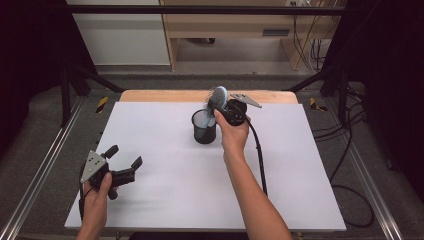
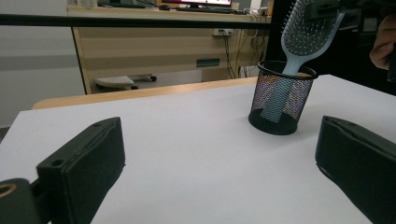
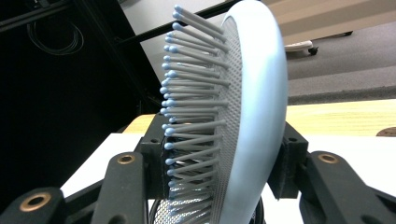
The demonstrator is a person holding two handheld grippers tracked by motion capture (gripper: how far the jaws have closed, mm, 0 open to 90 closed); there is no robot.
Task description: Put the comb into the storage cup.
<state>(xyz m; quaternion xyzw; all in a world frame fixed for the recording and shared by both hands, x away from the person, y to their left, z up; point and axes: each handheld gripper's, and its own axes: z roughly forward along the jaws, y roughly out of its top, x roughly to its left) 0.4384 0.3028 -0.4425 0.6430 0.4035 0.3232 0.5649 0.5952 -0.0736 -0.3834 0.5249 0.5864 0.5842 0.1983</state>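
A pale blue hairbrush [image 1: 217, 97] stands with its handle down inside a black mesh cup [image 1: 204, 126] near the table's far middle. My right gripper [image 1: 220, 105] is shut on the brush head; in the right gripper view the bristles [image 3: 196, 107] press one pad and the smooth back [image 3: 254, 116] the other. From the left gripper view the hairbrush [image 2: 306, 32] leans to the right out of the mesh cup [image 2: 279, 98]. At the near left corner my left gripper [image 1: 124, 156] rests open on the table, its jaws wide apart with nothing between them.
The white tabletop [image 1: 165, 175] has a wooden strip [image 1: 165, 95] along its far edge. A black cable [image 1: 260, 160] trails from the right gripper toward the near edge. Black frame posts flank the table, and wooden furniture [image 1: 225, 25] stands beyond.
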